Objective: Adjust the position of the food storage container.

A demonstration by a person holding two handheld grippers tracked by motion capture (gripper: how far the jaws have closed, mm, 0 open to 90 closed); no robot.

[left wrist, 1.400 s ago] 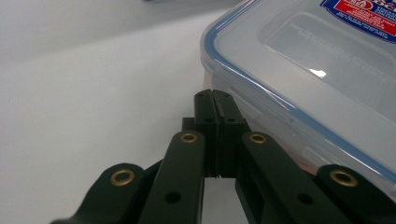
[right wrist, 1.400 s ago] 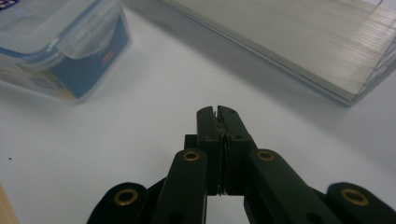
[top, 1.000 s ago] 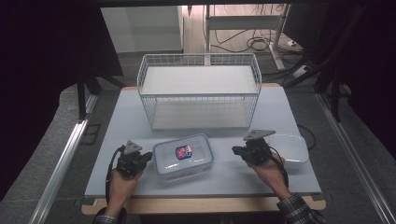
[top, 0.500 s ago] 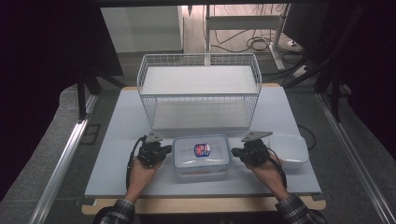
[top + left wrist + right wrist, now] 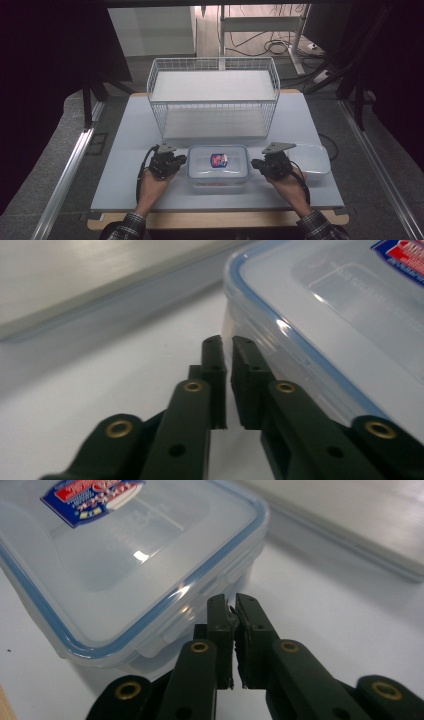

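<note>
A clear plastic container [image 5: 218, 167] with a blue-rimmed lid and a red-and-blue label lies at the front middle of the table. My left gripper [image 5: 182, 160] sits at its left end. In the left gripper view the jaws [image 5: 229, 342] have just been opening by a sliver and stand all but shut. Nothing is between them, and the tips are right beside the container's wall [image 5: 340, 330]. My right gripper [image 5: 255, 163] sits at the container's right end. Its jaws [image 5: 234, 602] are shut, with the tips close against the container's corner [image 5: 125, 565].
A white wire basket [image 5: 212, 100] stands behind the container at the back middle. A second clear tub [image 5: 315, 160] lies just right of my right hand. The pale table [image 5: 125, 150] has bare room at the left and along the front edge.
My left hand has moved right, up to the container's left end. The container has shifted a little right and turned square to the table edge. The right hand has barely moved.
</note>
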